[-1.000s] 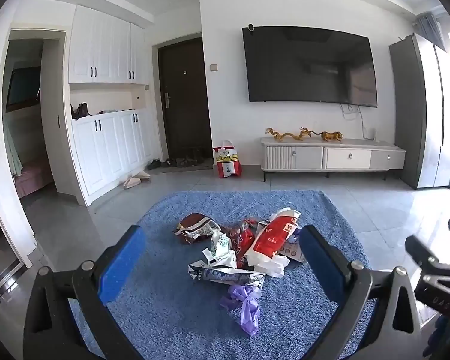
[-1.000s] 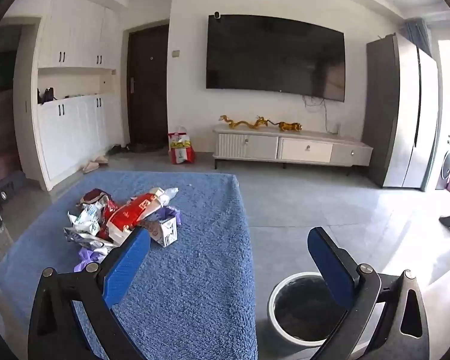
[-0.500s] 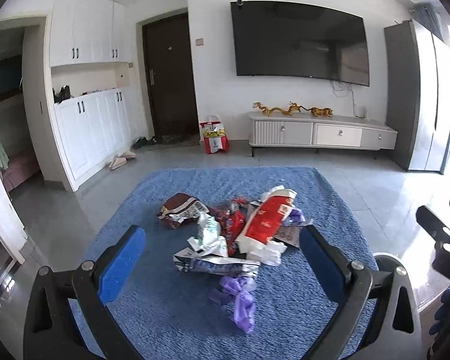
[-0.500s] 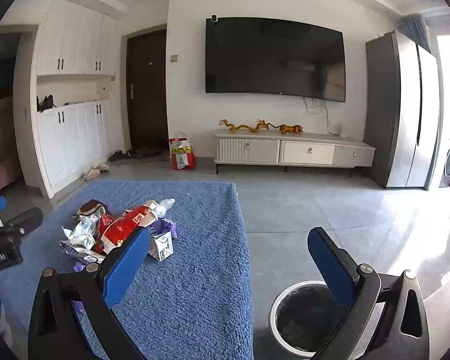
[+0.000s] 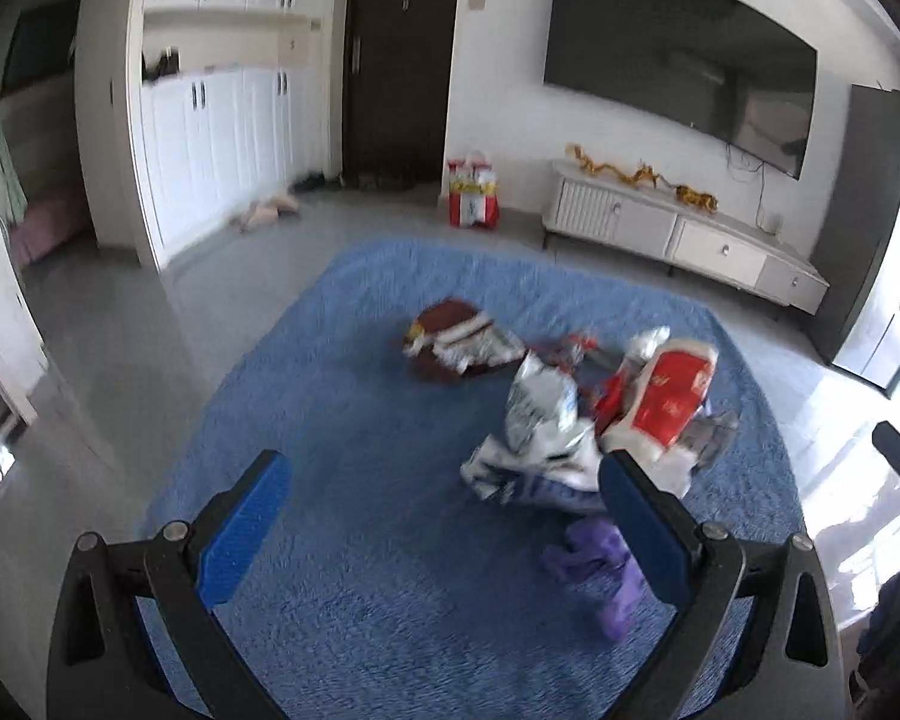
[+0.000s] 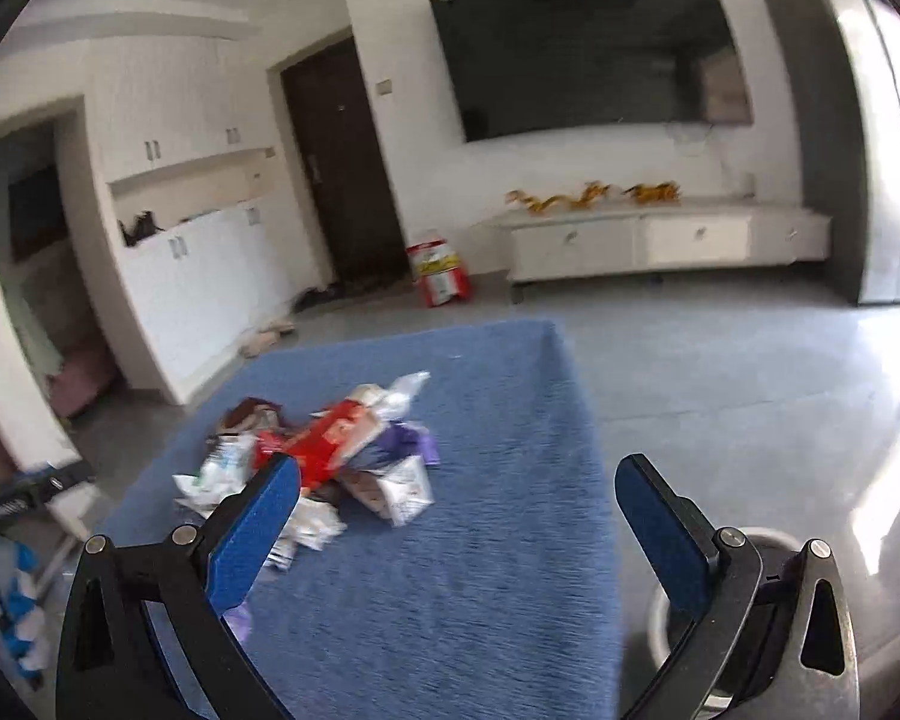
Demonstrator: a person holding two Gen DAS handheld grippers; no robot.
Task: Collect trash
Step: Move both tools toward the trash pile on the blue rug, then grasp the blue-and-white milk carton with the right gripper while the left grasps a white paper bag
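Surface: shaggy blue rug-like cover (image 5: 354, 420) filling the lower centre of both views, grey tiled floor (image 6: 720, 372) around it. Trash heap (image 5: 576, 414) of crumpled wrappers sits right of centre in the left wrist view, left of centre in the right wrist view; includes a red-and-white packet (image 5: 669, 399), a purple plastic scrap (image 5: 606, 564), a small white carton (image 6: 405, 489).

Left gripper (image 5: 444, 522): blue pads spread wide, nothing between them. Right gripper (image 6: 459, 519): likewise released, empty.

White round bin (image 6: 660, 612), lower right, partly hidden.

Room: wall-mounted black television (image 6: 588, 54), low white cabinet (image 6: 660, 237), dark door (image 5: 399, 60), white cupboards (image 5: 222, 114). Both frames motion-blurred.
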